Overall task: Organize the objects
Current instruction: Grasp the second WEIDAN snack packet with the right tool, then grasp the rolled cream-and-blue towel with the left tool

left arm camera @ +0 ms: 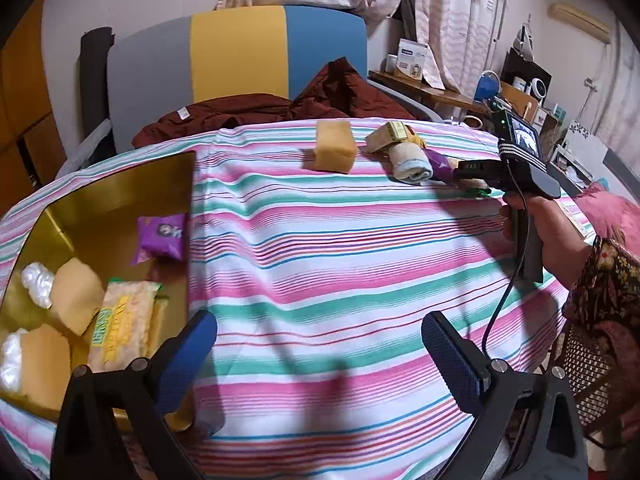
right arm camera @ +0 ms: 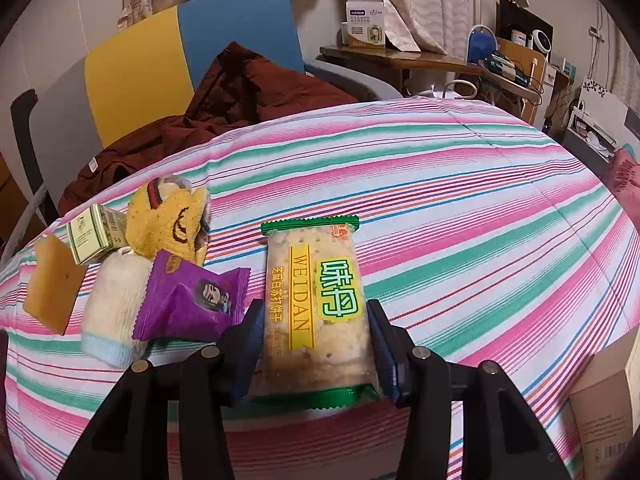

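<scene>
Blue-padded right tongs (right arm camera: 316, 344) angled down, clamping cracker packet (right arm camera: 316, 304).

My right gripper (right arm camera: 314, 344) points steeply down, its blue pads pressed on both long sides of the cracker packet (right arm camera: 316, 312), which runs forward from between the fingers. My left gripper (left arm camera: 320, 360) tilts down too, jaws spread wide, nothing between them. My right hand (left arm camera: 556, 236) grips its handle, ahead and right of the left fingers.
</scene>
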Demonstrator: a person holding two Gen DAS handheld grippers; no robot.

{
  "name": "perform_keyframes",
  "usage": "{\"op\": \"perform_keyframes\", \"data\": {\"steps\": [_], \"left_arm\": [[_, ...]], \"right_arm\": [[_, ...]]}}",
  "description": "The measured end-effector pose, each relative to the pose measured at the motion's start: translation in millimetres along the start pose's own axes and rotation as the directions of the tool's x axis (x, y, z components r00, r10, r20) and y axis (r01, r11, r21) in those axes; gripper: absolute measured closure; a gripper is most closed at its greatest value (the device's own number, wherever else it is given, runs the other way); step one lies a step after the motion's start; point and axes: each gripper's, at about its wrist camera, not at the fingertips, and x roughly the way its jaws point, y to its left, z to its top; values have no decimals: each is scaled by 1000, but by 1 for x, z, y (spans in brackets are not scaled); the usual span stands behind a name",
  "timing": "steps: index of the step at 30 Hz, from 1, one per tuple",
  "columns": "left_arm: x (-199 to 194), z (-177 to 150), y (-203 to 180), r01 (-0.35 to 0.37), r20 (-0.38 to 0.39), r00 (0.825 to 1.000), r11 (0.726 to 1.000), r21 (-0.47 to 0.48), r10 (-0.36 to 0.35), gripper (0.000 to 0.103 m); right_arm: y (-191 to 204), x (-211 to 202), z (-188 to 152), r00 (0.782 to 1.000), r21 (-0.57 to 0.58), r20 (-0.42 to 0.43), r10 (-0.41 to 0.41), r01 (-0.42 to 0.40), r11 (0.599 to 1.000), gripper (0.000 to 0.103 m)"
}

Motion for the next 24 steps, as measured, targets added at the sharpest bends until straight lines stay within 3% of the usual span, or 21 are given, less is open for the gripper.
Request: {"op": "perform_keyframes", "data": {"steps": [10,24], "left_arm": [[32,34,-20,49,-25,998,999,13,-49,0],[144,123,-81,33,-59,998,999,17,-32,0]], "right_arm": [[-18,-22,-22,998,42,-1,-61,61,997,53],[-14,-25,-30,994,36,49,-100,98,995,53]]}}
